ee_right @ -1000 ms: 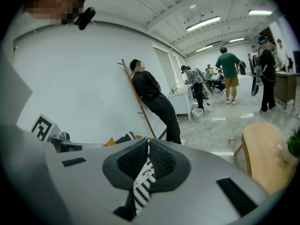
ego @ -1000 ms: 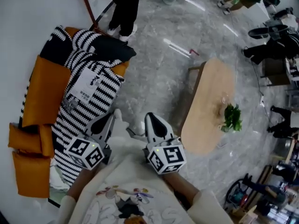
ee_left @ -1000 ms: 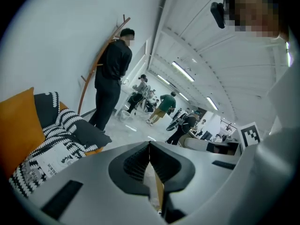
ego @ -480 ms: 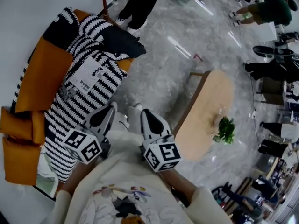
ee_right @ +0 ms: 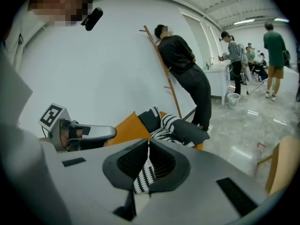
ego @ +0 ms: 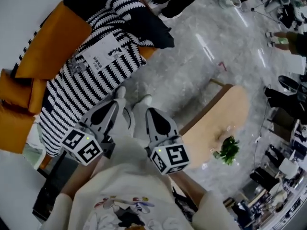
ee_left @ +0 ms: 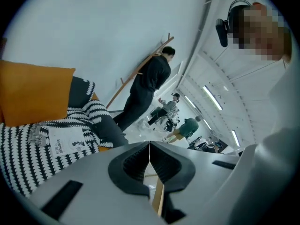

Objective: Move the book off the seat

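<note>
A white book (ego: 102, 52) lies on the black-and-white striped blanket (ego: 72, 95) that covers the orange sofa (ego: 53, 37). In the left gripper view the book (ee_left: 63, 138) shows low at the left. My left gripper (ego: 113, 110) hovers short of the sofa's front edge, shut with nothing between its pads. My right gripper (ego: 149, 113) is beside it over the floor, also shut and empty. The left gripper's jaws (ee_left: 149, 147) meet in a thin line, and so do the right gripper's (ee_right: 149, 147). Neither gripper touches the book.
A wooden coffee table (ego: 216, 128) with a small plant (ego: 229, 150) stands to the right. A person in black (ee_right: 185, 74) leans by the wall beyond the sofa's far end. A dark cushion (ego: 151, 30) lies on the far seat. More people stand further back.
Both grippers have sunk and moved forward, staying shut. The sofa and the book have slid up and right in the head view, and the coffee table has dropped lower.
</note>
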`<control>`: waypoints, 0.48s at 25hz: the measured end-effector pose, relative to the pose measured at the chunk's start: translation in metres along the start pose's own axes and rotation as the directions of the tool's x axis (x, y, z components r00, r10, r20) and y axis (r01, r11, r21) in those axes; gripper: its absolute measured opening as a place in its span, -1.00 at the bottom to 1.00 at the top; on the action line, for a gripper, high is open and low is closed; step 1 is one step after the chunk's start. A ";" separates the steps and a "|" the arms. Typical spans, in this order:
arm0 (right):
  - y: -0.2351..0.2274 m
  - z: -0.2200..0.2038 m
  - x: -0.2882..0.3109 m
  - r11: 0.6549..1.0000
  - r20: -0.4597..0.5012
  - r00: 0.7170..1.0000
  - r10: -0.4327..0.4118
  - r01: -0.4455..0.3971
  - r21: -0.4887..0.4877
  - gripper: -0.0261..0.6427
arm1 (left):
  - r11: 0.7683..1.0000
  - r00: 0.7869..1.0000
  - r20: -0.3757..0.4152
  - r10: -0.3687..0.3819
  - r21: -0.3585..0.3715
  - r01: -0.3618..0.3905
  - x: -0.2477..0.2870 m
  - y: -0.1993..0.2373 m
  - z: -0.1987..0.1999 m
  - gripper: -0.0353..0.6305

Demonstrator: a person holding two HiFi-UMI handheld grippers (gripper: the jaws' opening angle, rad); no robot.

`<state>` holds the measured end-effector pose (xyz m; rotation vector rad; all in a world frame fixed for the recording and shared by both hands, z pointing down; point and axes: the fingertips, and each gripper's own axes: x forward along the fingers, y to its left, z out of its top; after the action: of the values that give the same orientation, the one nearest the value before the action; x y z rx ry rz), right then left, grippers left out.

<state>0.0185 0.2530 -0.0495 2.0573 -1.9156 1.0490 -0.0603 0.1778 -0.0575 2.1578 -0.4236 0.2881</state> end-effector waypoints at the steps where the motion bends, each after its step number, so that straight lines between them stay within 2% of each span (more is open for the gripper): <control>1: -0.001 -0.007 0.006 1.000 -0.028 0.999 0.021 -0.021 -0.009 -0.88 | 0.999 1.000 0.005 0.024 -0.021 -0.024 -0.001 0.007 -0.004 -0.87; 5: 0.003 -0.025 0.030 0.994 -0.126 0.988 0.085 -0.092 -0.051 -0.88 | 0.989 0.996 0.015 0.085 -0.121 -0.082 -0.001 0.033 -0.024 -0.87; 12: 0.005 -0.052 0.072 0.993 -0.194 0.974 0.121 -0.121 0.012 -0.88 | 0.970 0.993 0.016 0.116 -0.216 -0.110 0.008 0.084 -0.044 -0.87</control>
<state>-0.0106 0.2212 0.0283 1.7826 -1.9600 1.2268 -0.0891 0.1661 0.0326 1.9314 -0.5693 0.2632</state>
